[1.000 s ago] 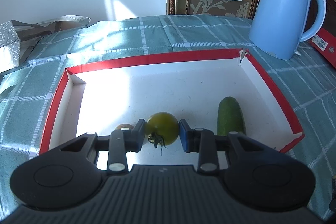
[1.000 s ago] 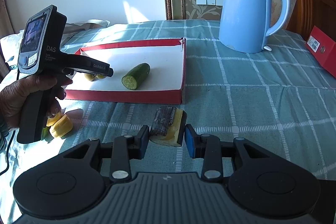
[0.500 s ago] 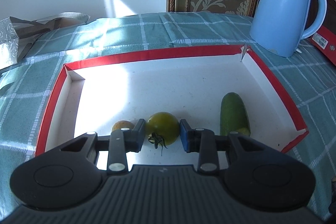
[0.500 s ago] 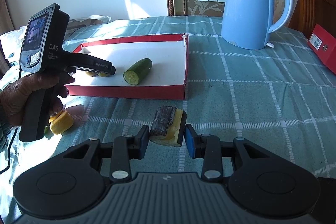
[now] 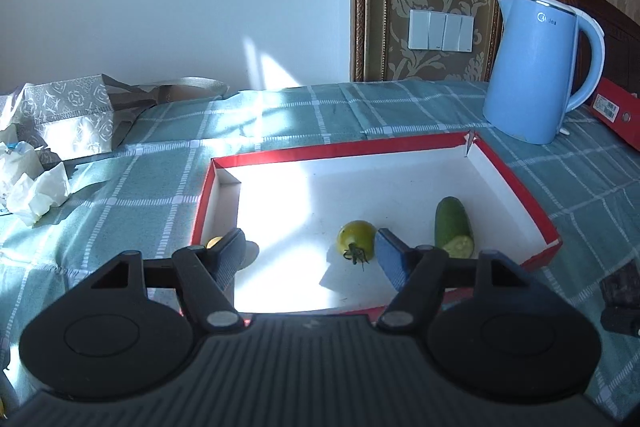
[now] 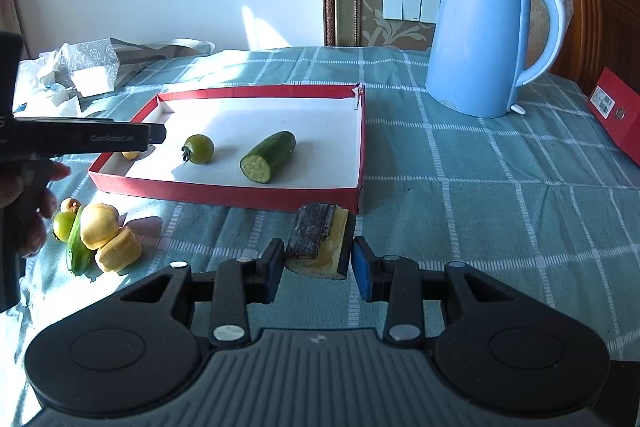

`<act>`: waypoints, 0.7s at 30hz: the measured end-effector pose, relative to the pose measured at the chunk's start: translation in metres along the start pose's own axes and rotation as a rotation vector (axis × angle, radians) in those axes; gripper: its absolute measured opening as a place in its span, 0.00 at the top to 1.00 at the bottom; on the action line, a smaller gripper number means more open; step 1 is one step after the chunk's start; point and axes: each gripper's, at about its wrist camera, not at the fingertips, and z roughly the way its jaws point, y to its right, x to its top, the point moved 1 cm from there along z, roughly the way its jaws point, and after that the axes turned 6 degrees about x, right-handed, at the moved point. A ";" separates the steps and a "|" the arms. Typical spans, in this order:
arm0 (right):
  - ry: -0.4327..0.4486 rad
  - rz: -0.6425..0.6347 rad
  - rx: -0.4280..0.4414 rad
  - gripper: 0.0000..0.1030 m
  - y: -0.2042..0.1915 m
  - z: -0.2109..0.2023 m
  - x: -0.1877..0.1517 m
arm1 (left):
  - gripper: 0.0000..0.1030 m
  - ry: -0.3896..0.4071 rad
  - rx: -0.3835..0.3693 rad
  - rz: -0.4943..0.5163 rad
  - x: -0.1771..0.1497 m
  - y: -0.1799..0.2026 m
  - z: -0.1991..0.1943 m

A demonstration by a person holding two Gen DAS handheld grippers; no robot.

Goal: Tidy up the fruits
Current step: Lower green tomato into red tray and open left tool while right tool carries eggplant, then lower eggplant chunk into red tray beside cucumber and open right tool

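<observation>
Green tomato [image 5: 355, 241] lies free in the red-rimmed tray [image 5: 516, 183] beside the cut cucumber [image 5: 453, 228] — left gripper [image 5: 310, 253] opening, nothing between its jaws — right gripper [image 6: 318, 263] clamps a yellow, dark-skinned fruit chunk [image 6: 320, 241].

The blue kettle [image 6: 480, 39] reads "Midea". The left hand-held gripper [image 6: 154, 135] has "GenRobot.AI" along its side.

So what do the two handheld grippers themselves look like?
Both are matte black plastic: a ribbed body, two round discs, silver pivot screws, angled finger arms. The left gripper and right gripper each carry one blue pad. White lettering marks the left gripper's side.
</observation>
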 end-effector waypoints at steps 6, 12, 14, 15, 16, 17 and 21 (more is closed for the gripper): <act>0.025 -0.032 -0.014 0.66 -0.006 0.007 0.011 | 0.29 -0.009 0.010 -0.080 -0.035 -0.030 -0.055; 0.039 -0.082 -0.025 0.66 -0.013 0.021 0.024 | 0.29 -0.095 0.010 -0.159 -0.076 -0.054 -0.091; 0.042 -0.099 -0.026 0.66 -0.015 0.029 0.030 | 0.29 -0.111 0.024 -0.169 -0.089 -0.062 -0.102; 0.042 -0.101 -0.029 0.66 -0.015 0.033 0.033 | 0.29 -0.119 0.023 -0.178 -0.094 -0.065 -0.106; 0.041 -0.106 -0.031 0.66 -0.015 0.039 0.037 | 0.29 -0.123 0.024 -0.182 -0.096 -0.067 -0.109; 0.036 -0.115 -0.033 0.66 -0.016 0.044 0.040 | 0.29 -0.126 0.038 -0.184 -0.101 -0.070 -0.114; -0.003 -0.107 -0.041 0.66 -0.008 0.072 0.052 | 0.29 -0.143 0.068 -0.217 -0.111 -0.080 -0.124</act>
